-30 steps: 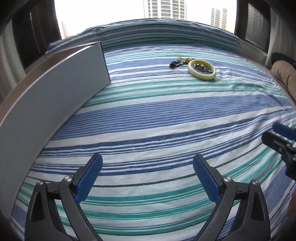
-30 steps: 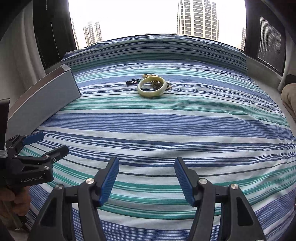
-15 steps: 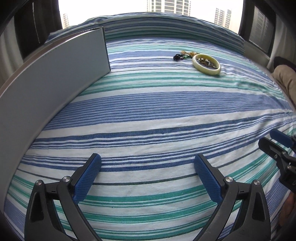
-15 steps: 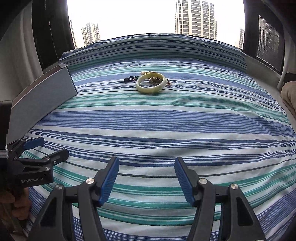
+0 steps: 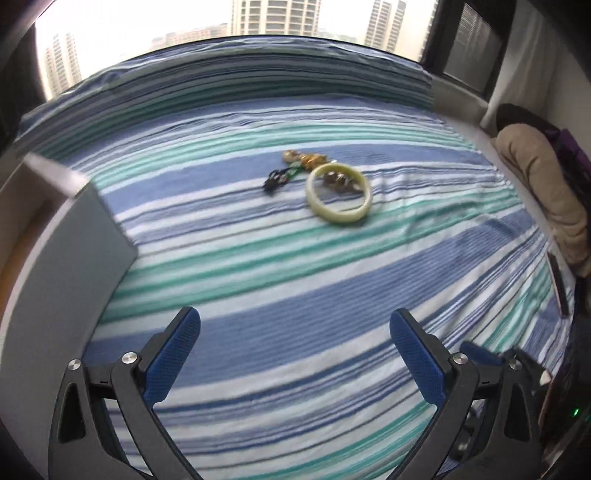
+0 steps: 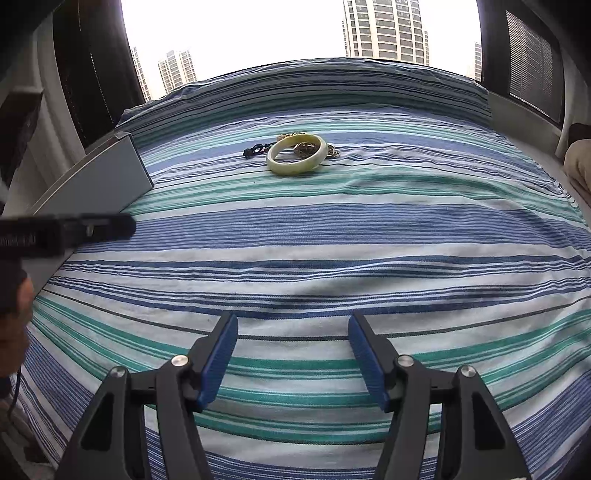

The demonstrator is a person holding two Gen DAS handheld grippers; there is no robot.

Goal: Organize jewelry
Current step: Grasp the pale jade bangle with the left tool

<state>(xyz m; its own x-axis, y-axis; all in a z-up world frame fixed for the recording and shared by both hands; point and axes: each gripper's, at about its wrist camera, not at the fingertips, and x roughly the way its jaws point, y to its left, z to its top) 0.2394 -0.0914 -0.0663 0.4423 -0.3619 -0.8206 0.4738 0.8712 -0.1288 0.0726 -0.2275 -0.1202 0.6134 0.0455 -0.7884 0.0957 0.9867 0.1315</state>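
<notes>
The left gripper (image 5: 291, 354) is swinging toward the bangle (image 5: 338, 192), jaws apart like the right gripper (image 6: 291, 360), beginning the approach.

striped bedsheet (image 6: 332, 229) | tan cushion (image 5: 543, 192) at right edge | towers (image 6: 384, 31) outside window

Ahead of my tongs the bangle (image 6: 297, 154) looked smooth and glossy, like polished stone. The striped bedsheet (image 6: 332, 229) beneath them was matt woven cloth. My finger pads (image 5: 171, 354) were ribbed blue rubber.
</notes>
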